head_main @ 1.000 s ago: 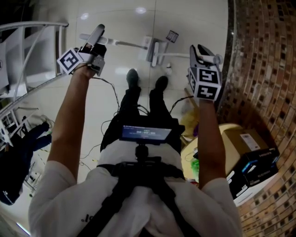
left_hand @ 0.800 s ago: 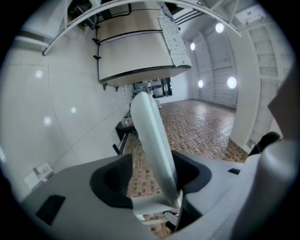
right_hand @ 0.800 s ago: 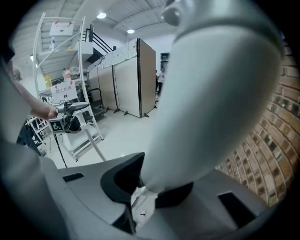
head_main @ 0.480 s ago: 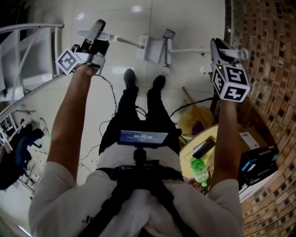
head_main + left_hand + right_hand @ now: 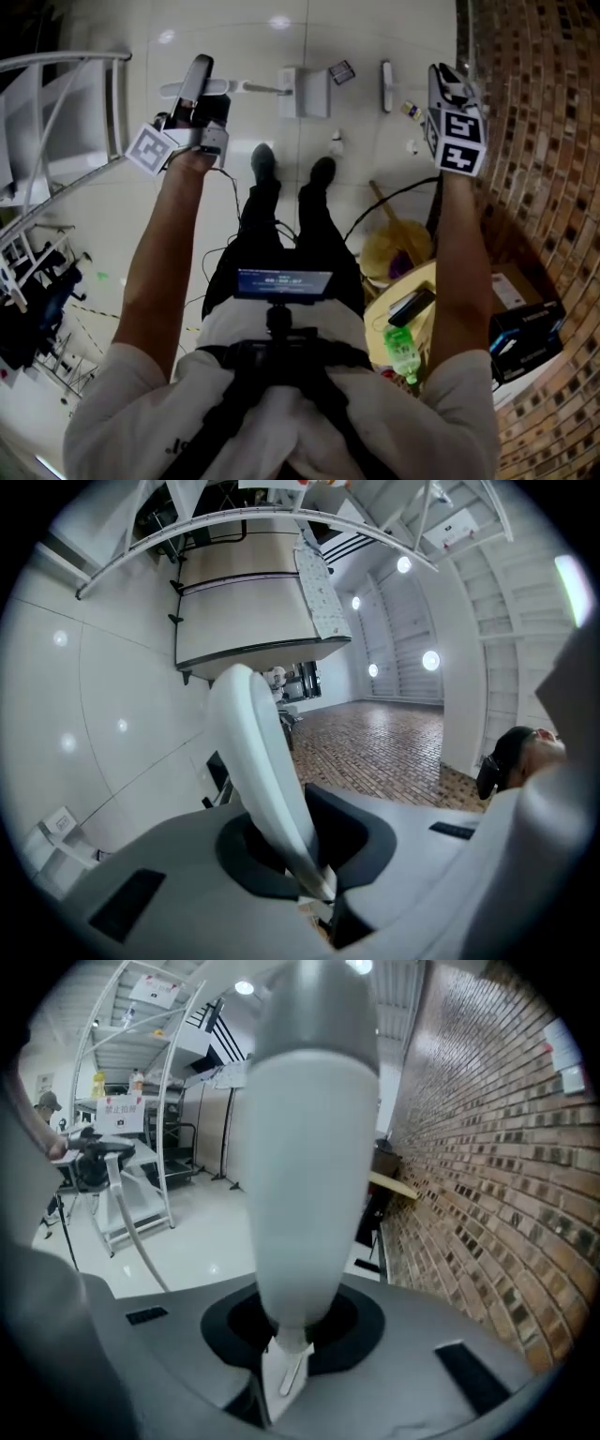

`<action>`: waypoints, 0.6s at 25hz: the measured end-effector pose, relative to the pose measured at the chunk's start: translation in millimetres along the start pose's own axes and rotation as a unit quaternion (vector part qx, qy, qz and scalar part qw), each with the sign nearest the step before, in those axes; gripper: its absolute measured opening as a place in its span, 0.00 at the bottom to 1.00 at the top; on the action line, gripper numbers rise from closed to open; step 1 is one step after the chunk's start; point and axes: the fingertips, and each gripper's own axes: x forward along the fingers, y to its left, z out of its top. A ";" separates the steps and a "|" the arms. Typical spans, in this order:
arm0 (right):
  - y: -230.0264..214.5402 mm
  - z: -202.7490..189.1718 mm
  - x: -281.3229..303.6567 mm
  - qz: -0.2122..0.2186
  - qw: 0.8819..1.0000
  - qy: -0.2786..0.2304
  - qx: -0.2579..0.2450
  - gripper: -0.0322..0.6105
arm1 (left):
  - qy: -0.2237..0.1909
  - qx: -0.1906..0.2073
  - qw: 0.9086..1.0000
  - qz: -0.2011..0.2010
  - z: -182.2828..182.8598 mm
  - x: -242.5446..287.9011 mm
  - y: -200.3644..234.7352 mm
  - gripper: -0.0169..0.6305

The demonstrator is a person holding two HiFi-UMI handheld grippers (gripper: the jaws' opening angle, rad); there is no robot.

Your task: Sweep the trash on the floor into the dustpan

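The left gripper (image 5: 197,84), its jaws just closed to a narrow gap, clamps the dustpan handle (image 5: 258,88). The dustpan (image 5: 305,92) is at mid-floor, its mouth apparently toward the brick-wall edge. Trash scraps (image 5: 337,145) lie on the tiled floor (image 5: 234,37), between pan and wall. The right gripper (image 5: 446,89), jaws just closing, grips the broom handle (image 5: 309,1147), and the broom head (image 5: 385,86) is near the pan. Advisable: seat the pan lip flat and sweep short strokes toward it.

Open floor (image 5: 244,56) at 12 o'clock. Closed off at 3 o'clock by brick wall (image 5: 544,141), at 9 o'clock by white railing (image 5: 84,103), at 4 o'clock by round counter (image 5: 384,305) carrying bottle (image 5: 401,349).
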 end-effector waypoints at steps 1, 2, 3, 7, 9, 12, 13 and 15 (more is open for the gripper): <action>7.5 -12.4 7.8 0.005 1.000 0.013 0.004 0.12 | -0.002 -0.001 1.000 0.004 0.7 -1.4 0.7 0.05; 13.8 -22.1 12.7 0.009 1.000 0.022 0.014 0.12 | -0.006 -0.002 1.000 0.007 2.2 -3.2 1.1 0.05; 18.1 -28.6 15.3 0.011 0.999 0.028 0.033 0.12 | -0.010 -0.002 1.000 0.009 4.4 -5.7 0.9 0.05; 26.6 -44.6 23.7 0.001 0.988 0.056 0.141 0.13 | -0.036 0.017 0.999 0.009 19.0 -20.7 -4.3 0.05; 26.1 -48.2 26.6 -0.016 0.983 0.059 0.171 0.13 | -0.044 0.022 0.999 0.009 24.2 -24.4 -4.3 0.05; 32.2 -39.0 33.5 -0.026 0.979 0.043 0.199 0.14 | -0.037 0.016 0.999 0.006 25.0 -25.7 -3.4 0.05; 39.0 -31.9 36.4 -0.019 0.979 0.036 0.197 0.14 | -0.032 0.015 0.999 0.004 24.0 -25.9 -2.8 0.05; 58.9 -18.0 41.3 0.011 0.983 0.026 0.182 0.16 | -0.023 0.015 1.000 0.003 20.4 -24.4 0.1 0.05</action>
